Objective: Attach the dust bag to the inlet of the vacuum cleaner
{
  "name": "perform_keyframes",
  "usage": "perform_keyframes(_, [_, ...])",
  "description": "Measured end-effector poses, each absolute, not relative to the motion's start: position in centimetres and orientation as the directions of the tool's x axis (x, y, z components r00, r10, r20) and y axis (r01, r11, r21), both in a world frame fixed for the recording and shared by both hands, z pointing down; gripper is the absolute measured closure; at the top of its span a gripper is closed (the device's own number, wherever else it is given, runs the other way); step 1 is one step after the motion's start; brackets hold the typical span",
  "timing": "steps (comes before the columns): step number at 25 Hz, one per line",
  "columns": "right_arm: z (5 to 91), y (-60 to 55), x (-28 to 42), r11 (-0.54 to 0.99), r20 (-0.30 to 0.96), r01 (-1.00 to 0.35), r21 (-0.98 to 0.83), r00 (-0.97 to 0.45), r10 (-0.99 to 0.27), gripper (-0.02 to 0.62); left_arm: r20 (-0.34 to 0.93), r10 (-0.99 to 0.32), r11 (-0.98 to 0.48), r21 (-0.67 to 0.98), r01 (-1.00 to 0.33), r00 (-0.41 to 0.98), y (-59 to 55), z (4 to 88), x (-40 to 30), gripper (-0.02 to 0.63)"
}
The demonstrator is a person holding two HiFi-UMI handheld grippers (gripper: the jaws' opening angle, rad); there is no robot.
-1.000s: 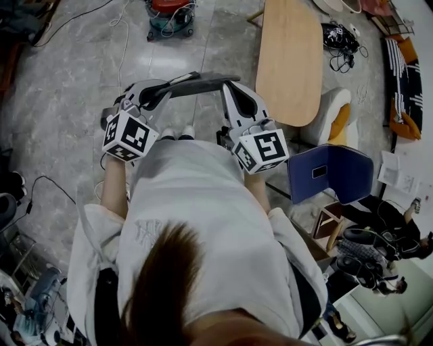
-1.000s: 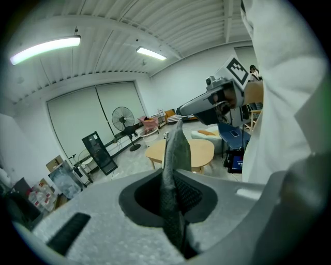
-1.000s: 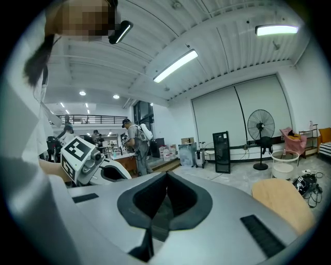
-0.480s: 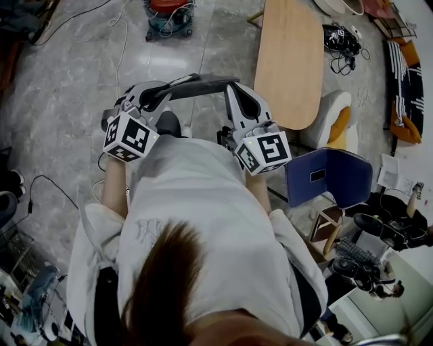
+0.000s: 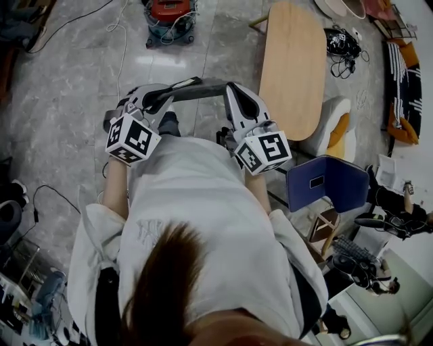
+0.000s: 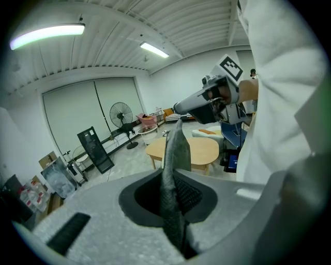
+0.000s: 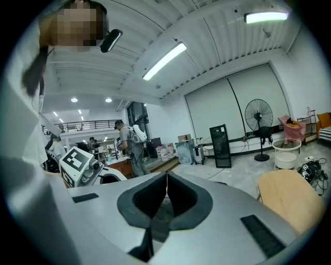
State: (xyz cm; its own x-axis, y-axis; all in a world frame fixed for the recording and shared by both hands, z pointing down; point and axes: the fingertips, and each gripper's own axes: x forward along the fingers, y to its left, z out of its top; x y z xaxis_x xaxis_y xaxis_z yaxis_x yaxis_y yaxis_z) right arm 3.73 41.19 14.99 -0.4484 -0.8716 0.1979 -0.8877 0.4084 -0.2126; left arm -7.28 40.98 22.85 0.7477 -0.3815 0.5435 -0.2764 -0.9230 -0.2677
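Well, the largest thing near the grippers is the oval wooden table (image 5: 291, 61), which stands ahead of the right gripper's jaws and off to their outer side. Its top is bare. A blue panel (image 5: 329, 181) stands upright behind those jaws, beside the person's right arm.

The vacuum cleaner (image 5: 170, 12) sits on the grey floor well ahead of both pairs of jaws, slightly nearer the left pair's line. It is a red-topped tub with pale cable or hose looped over its top. Its inlet is too small to make out, and what the tub holds cannot be told.

The dust bag (image 5: 203, 88) is dark grey cloth, stretched flat and roughly level between the two pairs of jaws, well apart from the vacuum cleaner. It looks slack and thin, and nothing shows of what is inside it.

The left gripper (image 6: 173, 204) is clamped on one end of the bag, and the cloth rises out of its pads towards the other gripper. The right gripper (image 7: 165, 191) has its jaws pressed together on the bag's other end, where only a thin edge of cloth shows between the pads.
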Motion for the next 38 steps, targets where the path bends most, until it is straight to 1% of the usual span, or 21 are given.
perform_keyframes(5, [14.7, 36.5, 2.0, 0.37, 0.22, -0.906, -0.205, -0.411, -0.885, 0.581, 0.558, -0.351, -0.934, -0.271, -0.234, 0.752, 36.3, 23.0, -9.4, 0.568])
perform_keyframes(13, [15.2, 32.4, 1.0, 0.296, 0.233, -0.93, -0.219, -0.345, -0.909, 0.592, 0.565, -0.33, -0.941, -0.266, -0.211, 0.757, 31.0, 23.5, -11.7, 0.568])
perform_keyframes(18, [15.4, 30.7, 0.6, 0.301, 0.243, -0.926, -0.229, -0.354, -0.903, 0.592, 0.573, -0.329, -0.941, -0.262, -0.212, 0.751, 29.2, 23.5, -12.0, 0.568])
perform_keyframes(26, [16.7, 27.4, 1.9, 0.316, 0.262, -0.915, -0.251, -0.379, -0.888, 0.592, 0.581, -0.34, -0.94, -0.234, -0.248, 0.74, 26.3, 24.4, -11.2, 0.568])
perform_keyframes(38, [16.6, 15.8, 6.8, 0.434, 0.24, -0.864, -0.254, -0.491, -0.838, 0.592, 0.582, -0.441, -0.897, -0.267, -0.351, 0.684, 15.9, 24.3, -6.8, 0.568])
